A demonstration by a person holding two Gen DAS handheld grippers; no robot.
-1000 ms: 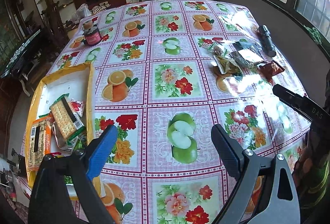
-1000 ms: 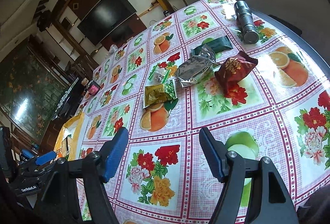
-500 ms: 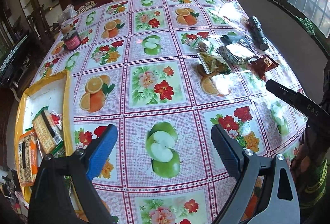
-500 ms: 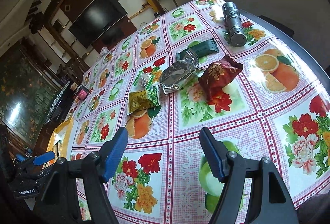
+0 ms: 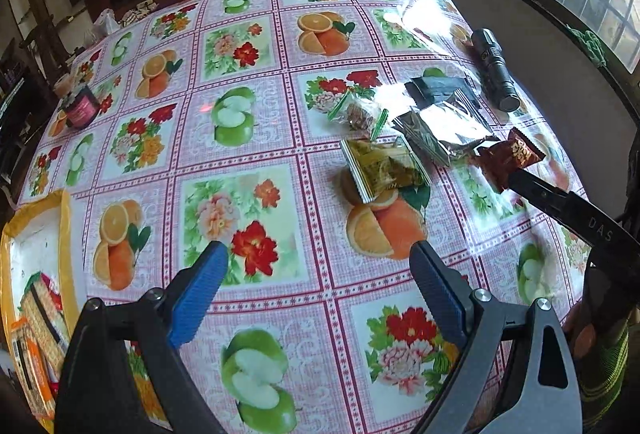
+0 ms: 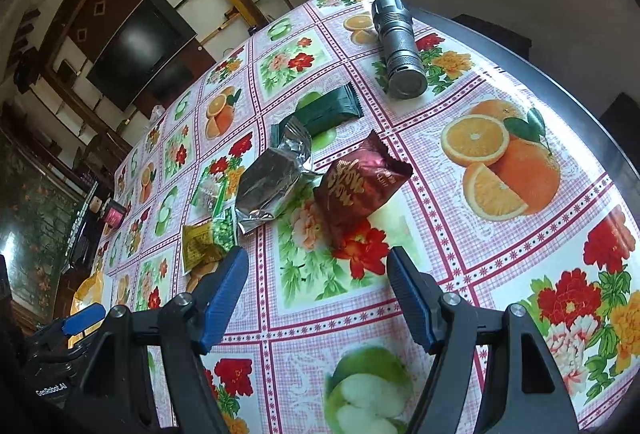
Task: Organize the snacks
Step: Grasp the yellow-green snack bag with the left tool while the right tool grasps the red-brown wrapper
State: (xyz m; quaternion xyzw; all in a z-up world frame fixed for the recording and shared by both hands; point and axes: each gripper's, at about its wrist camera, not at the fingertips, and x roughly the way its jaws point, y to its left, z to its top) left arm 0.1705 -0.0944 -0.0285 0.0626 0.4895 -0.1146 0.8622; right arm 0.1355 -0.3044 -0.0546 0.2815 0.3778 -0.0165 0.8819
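Several snack packets lie on the fruit-print tablecloth: a maroon packet (image 6: 360, 186) (image 5: 510, 158), a silver foil packet (image 6: 276, 178) (image 5: 444, 130), a dark green packet (image 6: 328, 110), a yellow-green packet (image 5: 384, 168) (image 6: 208, 240) and a small clear bag (image 5: 358, 114). My right gripper (image 6: 318, 298) is open and empty, just short of the maroon packet. My left gripper (image 5: 316, 294) is open and empty above the table, well short of the yellow-green packet. A yellow-rimmed tray (image 5: 64, 218) at the left holds cracker packs (image 5: 40, 318).
A grey flashlight (image 6: 398, 48) (image 5: 494, 70) lies beyond the snacks near the table's right edge. A small dark jar (image 5: 82, 110) stands at the far left. The right gripper's arm (image 5: 576, 222) shows at the right of the left wrist view.
Both grippers have moved forward toward the snack pile. The right one has closed in on the maroon packet. The tray has slid toward the left edge of the left wrist view.
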